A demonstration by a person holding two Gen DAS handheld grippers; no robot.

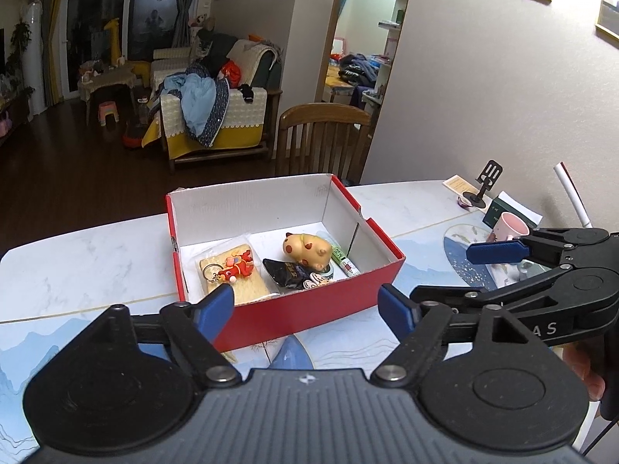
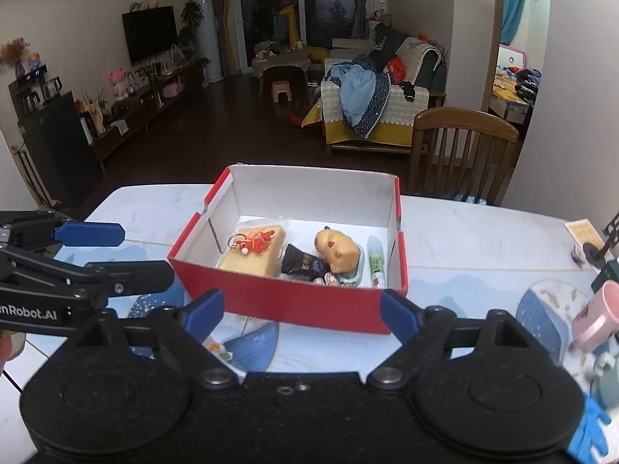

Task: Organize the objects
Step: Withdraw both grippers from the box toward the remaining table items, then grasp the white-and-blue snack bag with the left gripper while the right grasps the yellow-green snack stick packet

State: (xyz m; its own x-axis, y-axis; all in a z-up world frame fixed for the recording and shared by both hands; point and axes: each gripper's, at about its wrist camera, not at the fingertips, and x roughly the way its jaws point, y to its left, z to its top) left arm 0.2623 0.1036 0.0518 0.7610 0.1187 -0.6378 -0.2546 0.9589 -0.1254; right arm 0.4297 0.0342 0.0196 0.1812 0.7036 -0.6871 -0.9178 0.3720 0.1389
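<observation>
A red cardboard box (image 1: 348, 290) (image 2: 271, 297) with a white inside stands open on the marble-look table. In it lie a beige packet with a red keychain figure (image 1: 232, 266) (image 2: 253, 243), a black sachet (image 1: 286, 274) (image 2: 301, 265), a yellow spotted toy animal (image 1: 307, 251) (image 2: 336, 251) and a green-and-white tube (image 1: 344, 261) (image 2: 376, 261). My left gripper (image 1: 305, 305) (image 2: 147, 251) hovers open just before the box's near wall, nothing between its blue pads. My right gripper (image 2: 301, 305) (image 1: 441, 270) is open too, beside the box's right corner, holding nothing.
A pink mug (image 1: 510, 228) (image 2: 595, 317), a black phone stand (image 1: 483, 185) and small items crowd the table's right side by the wall. A wooden chair (image 1: 321, 139) (image 2: 464, 143) stands behind the box at the table's far edge.
</observation>
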